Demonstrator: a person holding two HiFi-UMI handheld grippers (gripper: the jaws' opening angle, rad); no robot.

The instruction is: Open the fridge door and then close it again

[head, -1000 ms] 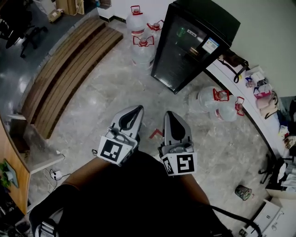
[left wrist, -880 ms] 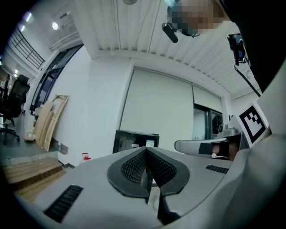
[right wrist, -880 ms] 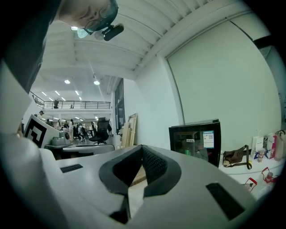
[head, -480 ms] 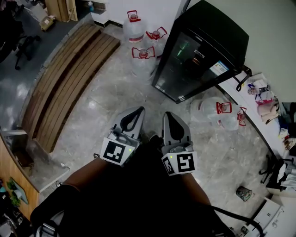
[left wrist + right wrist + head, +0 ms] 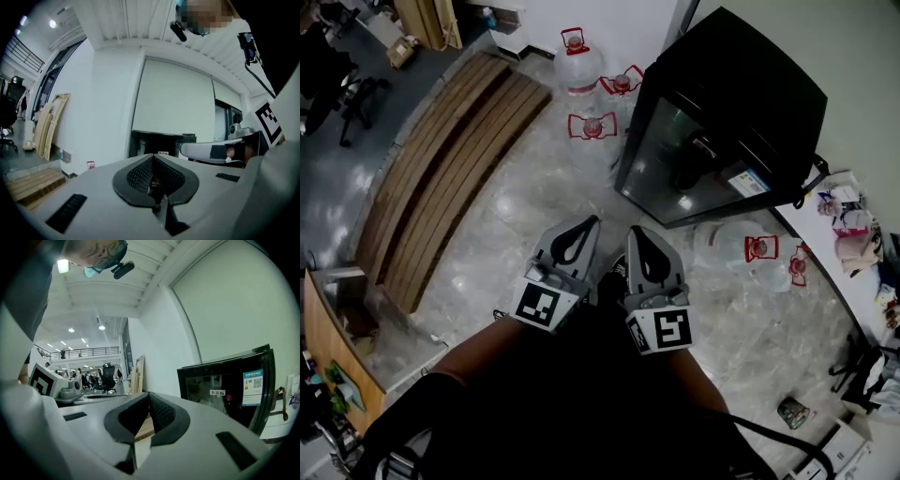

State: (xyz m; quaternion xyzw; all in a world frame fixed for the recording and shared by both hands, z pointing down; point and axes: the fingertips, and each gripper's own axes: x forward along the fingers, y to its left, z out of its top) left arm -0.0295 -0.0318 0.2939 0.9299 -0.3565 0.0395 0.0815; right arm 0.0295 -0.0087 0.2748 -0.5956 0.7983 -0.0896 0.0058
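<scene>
Glossy marbled floor (image 5: 487, 244) below; slatted wooden bench (image 5: 441, 178) ahead-left of the left gripper (image 5: 590, 225); white wall (image 5: 623, 28) straight ahead; ceiling lamps (image 5: 62, 266) overhead.

The fridge (image 5: 731, 103) stands ahead right, water jugs (image 5: 591, 131) left of it, bench (image 5: 450, 159) farther left.

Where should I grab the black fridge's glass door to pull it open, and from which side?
Likely a vertical side edge of the fridge door, approached from the front: its glass face looks flat, with no protruding handle to be seen. Which edge swings free I cannot tell.
</scene>
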